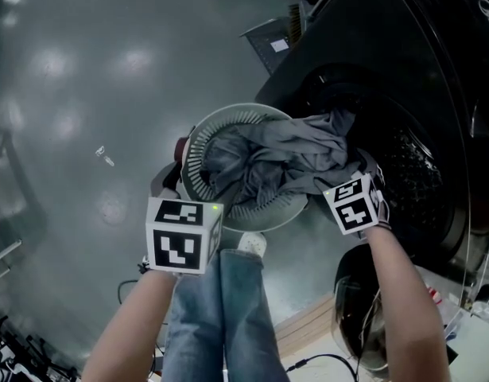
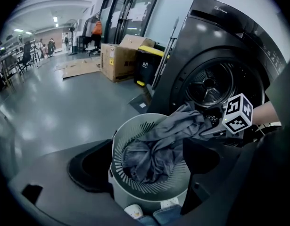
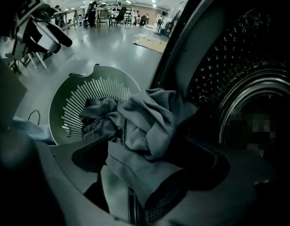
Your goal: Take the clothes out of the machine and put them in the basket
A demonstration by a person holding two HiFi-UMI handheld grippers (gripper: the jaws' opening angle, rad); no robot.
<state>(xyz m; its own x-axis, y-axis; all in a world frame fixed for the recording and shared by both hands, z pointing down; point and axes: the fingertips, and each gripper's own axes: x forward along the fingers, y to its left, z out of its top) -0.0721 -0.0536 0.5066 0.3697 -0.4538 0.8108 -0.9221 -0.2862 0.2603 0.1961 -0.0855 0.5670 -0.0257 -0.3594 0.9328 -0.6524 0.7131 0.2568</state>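
A round pale slotted basket [image 1: 198, 146] stands on the floor in front of the black machine [image 1: 435, 70]. A grey garment [image 1: 276, 161] fills the basket, and one end trails over the rim toward the open drum [image 1: 415, 173]. My right gripper [image 3: 147, 166] hangs at the drum's mouth. Its jaws stand apart and the grey garment [image 3: 145, 121] lies loosely between them, not pinched. My left gripper [image 2: 147, 171] hovers open and empty over the near side of the basket [image 2: 135, 126]. Its marker cube [image 1: 183, 235] shows in the head view.
The machine's open door [image 1: 363, 317] hangs low at the right, next to my right forearm. My jeans legs [image 1: 228, 317] and a shoe [image 1: 253, 245] stand just behind the basket. Cardboard boxes [image 2: 119, 60] and a yellow-lidded bin [image 2: 149, 62] sit farther back on the grey floor.
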